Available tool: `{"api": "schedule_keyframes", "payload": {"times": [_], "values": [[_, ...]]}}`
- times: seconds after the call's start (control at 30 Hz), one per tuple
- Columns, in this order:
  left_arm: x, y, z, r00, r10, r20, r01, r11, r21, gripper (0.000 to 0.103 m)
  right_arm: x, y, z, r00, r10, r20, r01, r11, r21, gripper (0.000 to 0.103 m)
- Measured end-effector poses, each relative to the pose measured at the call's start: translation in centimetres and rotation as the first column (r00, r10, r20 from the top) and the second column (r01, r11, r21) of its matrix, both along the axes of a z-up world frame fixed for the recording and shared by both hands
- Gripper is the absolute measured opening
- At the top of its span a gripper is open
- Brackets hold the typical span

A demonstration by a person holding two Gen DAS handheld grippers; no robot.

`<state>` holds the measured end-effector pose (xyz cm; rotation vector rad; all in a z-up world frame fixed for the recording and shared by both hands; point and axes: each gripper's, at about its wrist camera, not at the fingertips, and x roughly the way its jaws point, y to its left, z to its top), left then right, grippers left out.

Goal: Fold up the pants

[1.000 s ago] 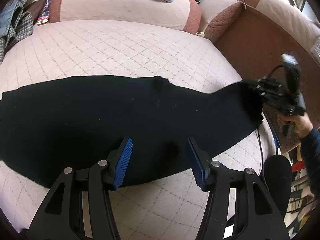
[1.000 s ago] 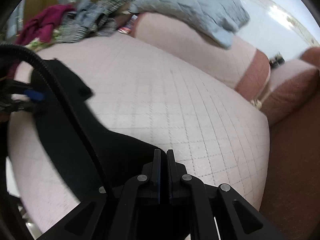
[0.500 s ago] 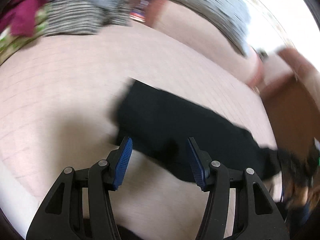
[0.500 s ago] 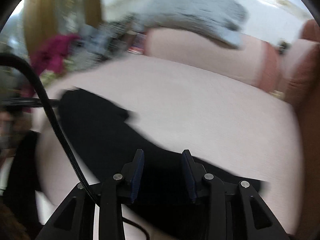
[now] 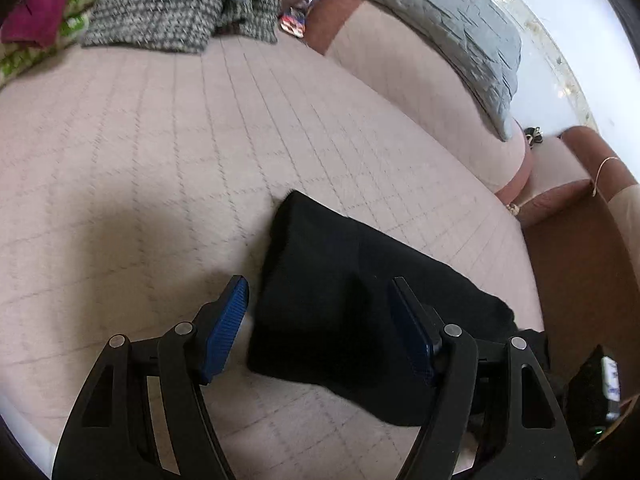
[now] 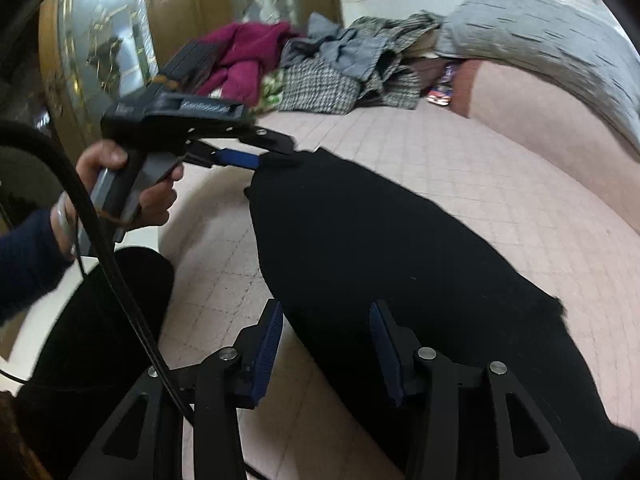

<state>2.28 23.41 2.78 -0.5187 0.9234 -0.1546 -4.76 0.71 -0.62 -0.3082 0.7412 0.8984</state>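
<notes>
Left wrist view, nearest first: the left gripper has its two blue-padded fingers spread wide and opening further, straddling the near end of the black pants without pressing on the cloth. The one pair of pants lies folded on the pink quilted sofa seat, its long axis running from the squared fold edge at centre down toward the lower right corner of that view.

From the right wrist view, the right gripper hovers over the other end of the pants; its fingers stand partly apart and are closing, the left one over bare seat, the right one over the cloth, with nothing clamped. Here the pants stretch away up-left to the left gripper, held in a hand at the far edge.

Beyond, one heap of mixed clothes sits at the seat's far end, and one grey quilted blanket drapes the backrest.
</notes>
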Motion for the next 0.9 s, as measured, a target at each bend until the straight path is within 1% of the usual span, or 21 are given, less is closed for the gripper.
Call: {"api": "schedule_keyframes", "payload": {"times": [0.03,0.07,0.1,0.13,0.2,0.23,0.27,0.33,0.4,0.43,0.47,0.5,0.53,0.57,0.6,0.63,0.67,0.7,0.77,0.83,0.9], "values": [[0.1,-0.2,-0.1,1.000,-0.011,0.006,0.011,1.000,-0.016,0.072,0.4,0.1,-0.2,1.000,-0.015,-0.008,0.014,1.000,-0.008,0.014],[0.0,-0.4,0.0,1.000,-0.017,0.014,0.017,1.000,-0.018,0.066,0.6,0.0,0.0,0.999,-0.031,-0.021,0.031,0.999,0.005,0.006],[-0.2,-0.5,0.3,0.999,-0.018,0.034,0.019,1.000,-0.010,0.049,1.2,-0.4,0.6,0.997,-0.052,-0.054,0.055,0.997,0.051,0.006],[-0.4,-0.5,0.8,0.998,-0.020,0.052,0.020,1.000,0.001,0.041,1.2,-1.0,1.2,0.996,-0.063,-0.068,0.069,0.994,0.081,0.005],[-0.9,-0.4,1.8,0.995,-0.025,0.094,0.024,1.000,0.017,0.031,0.7,-1.7,2.9,0.996,-0.056,-0.067,0.065,0.990,0.128,0.005],[-1.3,-0.4,2.2,0.994,-0.029,0.108,0.026,0.999,0.029,0.029,0.3,-1.8,3.4,0.997,-0.052,-0.058,0.059,0.990,0.131,0.005],[-1.5,-0.4,2.4,0.993,-0.036,0.112,0.031,0.998,0.046,0.029,-0.1,-1.8,3.7,0.998,-0.046,-0.051,0.053,0.990,0.130,0.005],[-1.6,-0.6,1.7,0.996,-0.043,0.084,0.034,0.994,0.101,0.029,-0.6,-1.1,3.0,0.998,-0.040,-0.056,0.045,0.994,0.102,0.005],[-1.2,-0.7,0.0,1.000,-0.014,0.023,0.010,0.987,0.160,0.029,-0.4,0.0,0.8,0.995,-0.056,-0.088,0.061,0.997,0.056,0.005],[-1.1,-0.6,-0.6,1.000,-0.005,-0.004,0.005,0.989,0.150,0.029,-0.1,0.4,-0.3,0.990,-0.074,-0.118,0.080,0.996,0.047,0.006],[-1.1,-0.1,-0.8,1.000,0.004,-0.021,-0.001,0.993,0.120,0.029,0.0,0.5,-0.8,0.987,-0.090,-0.132,0.098,0.994,0.055,0.010],[-1.3,0.4,-0.6,1.000,0.016,-0.015,-0.014,0.995,0.095,0.029,-0.3,0.2,-0.7,0.985,-0.101,-0.140,0.114,0.989,0.090,0.012],[-1.6,0.6,-0.2,1.000,0.025,-0.005,-0.024,0.995,0.096,0.029,-0.6,-0.2,-0.4,0.983,-0.096,-0.157,0.114,0.987,0.115,0.018],[-1.9,0.9,0.4,0.999,0.038,0.010,-0.039,0.992,0.120,0.029,-0.9,-0.6,0.0,0.981,-0.087,-0.170,0.111,0.985,0.135,0.028],[-2.3,0.9,1.0,0.998,0.055,0.020,-0.058,0.985,0.163,0.029,-1.3,-1.2,0.5,0.982,-0.093,-0.164,0.117,0.983,0.141,0.032],[-2.7,0.9,1.5,0.997,0.066,0.029,-0.070,0.977,0.200,0.029,-1.5,-1.6,0.9,0.984,-0.106,-0.146,0.126,0.982,0.139,0.034],[-3.0,0.8,2.1,0.997,0.067,0.042,-0.075,0.972,0.222,0.029,-1.7,-2.2,1.2,0.984,-0.122,-0.129,0.139,0.980,0.139,0.034],[-3.5,0.5,2.7,0.996,0.061,0.058,-0.073,0.971,0.230,0.029,-1.6,-3.3,1.5,0.981,-0.152,-0.118,0.168,0.976,0.142,0.034],[-3.9,-0.4,3.6,0.996,0.037,0.076,-0.054,0.972,0.230,0.029,-1.1,-5.1,2.0,0.971,-0.207,-0.122,0.225,0.962,0.157,0.034],[-4.3,-1.9,4.4,0.996,-0.003,0.094,-0.019,0.972,0.233,0.029,0.2,-7.1,2.3,0.946,-0.296,-0.129,0.315,0.935,0.164,0.034],[-4.2,-3.4,4.7,0.994,-0.042,0.098,0.018,0.972,0.235,0.029,1.9,-8.8,2.6,0.913,-0.384,-0.135,0.403,0.902,0.157,0.034]]}}
